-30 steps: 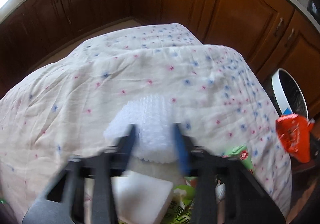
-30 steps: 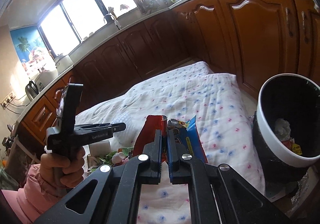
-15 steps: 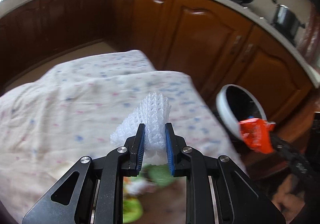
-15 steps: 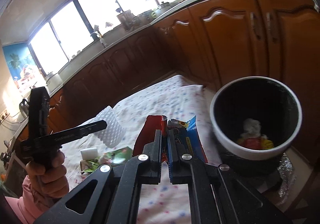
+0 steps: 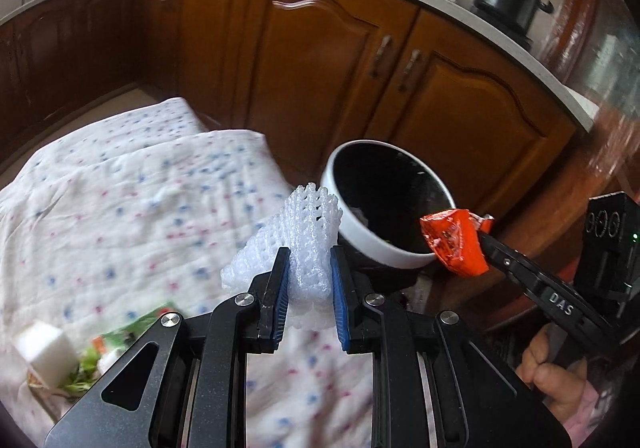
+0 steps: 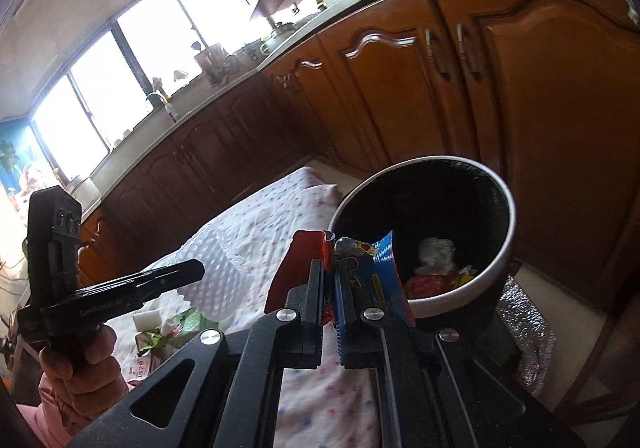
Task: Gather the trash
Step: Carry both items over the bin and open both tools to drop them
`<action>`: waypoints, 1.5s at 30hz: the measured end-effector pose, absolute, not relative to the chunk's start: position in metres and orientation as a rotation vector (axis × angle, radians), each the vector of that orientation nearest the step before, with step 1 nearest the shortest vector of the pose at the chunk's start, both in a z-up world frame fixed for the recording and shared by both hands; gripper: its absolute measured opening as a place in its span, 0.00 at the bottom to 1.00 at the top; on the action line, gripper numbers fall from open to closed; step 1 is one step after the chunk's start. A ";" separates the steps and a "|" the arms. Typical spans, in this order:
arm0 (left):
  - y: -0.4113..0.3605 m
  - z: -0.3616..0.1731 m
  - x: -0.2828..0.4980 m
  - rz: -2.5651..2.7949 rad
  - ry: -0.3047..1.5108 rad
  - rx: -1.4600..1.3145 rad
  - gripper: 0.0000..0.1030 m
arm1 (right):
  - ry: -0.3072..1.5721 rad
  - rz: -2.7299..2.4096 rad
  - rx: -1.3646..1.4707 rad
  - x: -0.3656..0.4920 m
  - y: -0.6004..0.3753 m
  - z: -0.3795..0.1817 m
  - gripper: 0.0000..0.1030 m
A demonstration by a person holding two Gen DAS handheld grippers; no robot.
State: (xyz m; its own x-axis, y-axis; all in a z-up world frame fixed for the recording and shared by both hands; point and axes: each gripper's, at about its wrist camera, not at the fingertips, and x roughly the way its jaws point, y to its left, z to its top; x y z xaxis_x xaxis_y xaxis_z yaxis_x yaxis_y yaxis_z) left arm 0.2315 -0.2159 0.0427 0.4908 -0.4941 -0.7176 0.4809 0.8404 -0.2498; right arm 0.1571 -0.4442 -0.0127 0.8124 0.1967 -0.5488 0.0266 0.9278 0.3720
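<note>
My left gripper is shut on a white foam net sleeve and holds it in the air just left of the white-rimmed black trash bin. My right gripper is shut on an orange-red and blue snack wrapper, held at the near rim of the bin. The bin holds crumpled paper and wrappers. The right gripper with its wrapper shows in the left wrist view over the bin's right edge. The foam sleeve shows in the right wrist view.
The table has a white cloth with blue and pink dots. A white block and green packaging scraps lie at its near left. Brown wooden cabinets stand behind. A silver foil bag lies by the bin's base.
Both grippers swung right toward the bin. The left one lifted the foam sleeve off the cloth and carried it beside the bin; the right one brought the wrapper to the bin's rim.
</note>
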 end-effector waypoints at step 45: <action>-0.334 0.027 0.281 -0.694 0.962 0.000 0.64 | 0.657 -0.004 0.509 0.181 -0.528 -0.030 0.41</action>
State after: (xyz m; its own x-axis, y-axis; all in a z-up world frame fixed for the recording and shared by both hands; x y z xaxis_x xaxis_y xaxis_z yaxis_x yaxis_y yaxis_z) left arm 0.2814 -0.3339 0.0268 0.3753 -0.5423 -0.7517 0.5421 0.7863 -0.2966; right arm 0.1807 -0.5278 -0.0298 0.7962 0.1540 -0.5851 0.1618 0.8777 0.4511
